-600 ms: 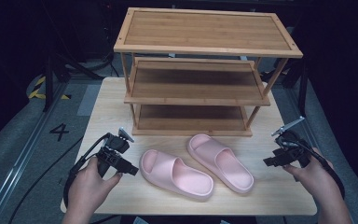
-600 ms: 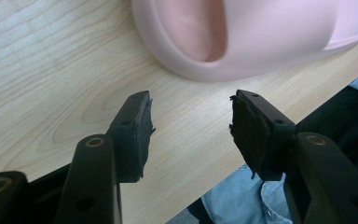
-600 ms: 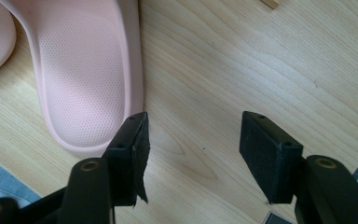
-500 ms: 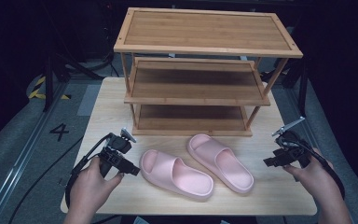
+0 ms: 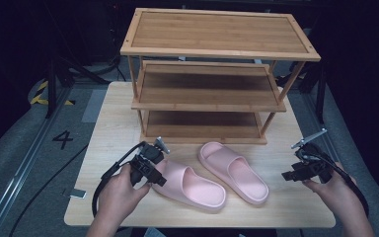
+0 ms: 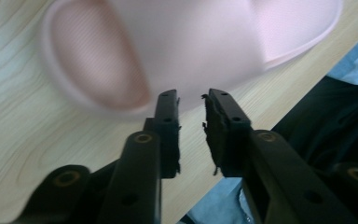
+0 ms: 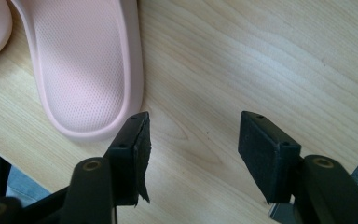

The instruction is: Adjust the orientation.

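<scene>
Nearby: left tool (image 5: pixel 156 170) slightly apart at left slipper (image 5: pixel 190 181); right tool (image 5: pixel 296 165) apart; rack (image 5: pixel 212 79) behind.

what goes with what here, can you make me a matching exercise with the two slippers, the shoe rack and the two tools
Column one:
1. left slipper
2. right slipper
3. shoe rack
4. right tool

Column two:
a. stands at the far side of the table, three wooden shelves
b. jaws wide apart over bare wood, beside a slipper's heel
c. lies nearer the rack, between the other slipper and the right hand
d. lies right in front of the left tool, whose jaws stand a narrow gap apart with nothing between them

Pairs: 1-d, 2-c, 3-a, 4-b
</scene>
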`<state>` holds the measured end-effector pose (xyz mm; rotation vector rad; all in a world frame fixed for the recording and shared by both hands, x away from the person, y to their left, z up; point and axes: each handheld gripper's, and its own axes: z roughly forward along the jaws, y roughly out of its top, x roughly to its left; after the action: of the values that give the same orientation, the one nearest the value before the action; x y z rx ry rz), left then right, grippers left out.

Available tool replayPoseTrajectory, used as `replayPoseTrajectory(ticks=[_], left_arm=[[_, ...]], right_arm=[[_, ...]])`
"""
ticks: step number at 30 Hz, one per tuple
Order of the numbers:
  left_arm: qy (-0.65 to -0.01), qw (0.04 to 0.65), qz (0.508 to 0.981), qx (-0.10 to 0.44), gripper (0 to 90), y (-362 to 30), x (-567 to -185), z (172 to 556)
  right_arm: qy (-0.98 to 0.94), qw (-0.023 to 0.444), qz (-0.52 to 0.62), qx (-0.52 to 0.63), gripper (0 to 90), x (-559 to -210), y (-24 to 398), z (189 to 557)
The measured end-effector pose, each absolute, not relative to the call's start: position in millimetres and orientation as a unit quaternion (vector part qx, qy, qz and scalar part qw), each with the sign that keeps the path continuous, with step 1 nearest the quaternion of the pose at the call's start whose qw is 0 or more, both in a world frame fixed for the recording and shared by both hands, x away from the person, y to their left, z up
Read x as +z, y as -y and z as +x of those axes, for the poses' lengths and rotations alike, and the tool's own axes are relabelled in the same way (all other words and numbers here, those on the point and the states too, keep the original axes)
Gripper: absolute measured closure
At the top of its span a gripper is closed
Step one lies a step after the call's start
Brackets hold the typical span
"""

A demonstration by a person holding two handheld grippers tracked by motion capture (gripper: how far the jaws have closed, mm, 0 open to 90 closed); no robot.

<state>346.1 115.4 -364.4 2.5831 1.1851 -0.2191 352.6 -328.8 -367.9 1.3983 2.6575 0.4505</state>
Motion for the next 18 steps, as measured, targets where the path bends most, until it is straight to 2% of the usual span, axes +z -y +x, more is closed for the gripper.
replayPoseTrajectory(ticks=[4, 11, 18], left_arm=[[-0.381, 0.155, 0.908, -0.080, 88.8, -98.3, -363.3, 345.7], [-0.340, 0.156, 0.923, -0.088, 89.7, -63.1, -369.3, 342.9], [-0.320, 0.113, 0.936, -0.098, 89.5, -41.7, -386.5, 341.9]], right_arm=[[-0.871, 0.053, 0.466, 0.147, 45.5, -369.5, 333.8, 347.3], [-0.864, 0.053, 0.480, 0.147, 45.6, -370.8, 340.8, 340.7], [-0.864, 0.052, 0.480, 0.145, 45.6, -371.7, 343.0, 337.2]])
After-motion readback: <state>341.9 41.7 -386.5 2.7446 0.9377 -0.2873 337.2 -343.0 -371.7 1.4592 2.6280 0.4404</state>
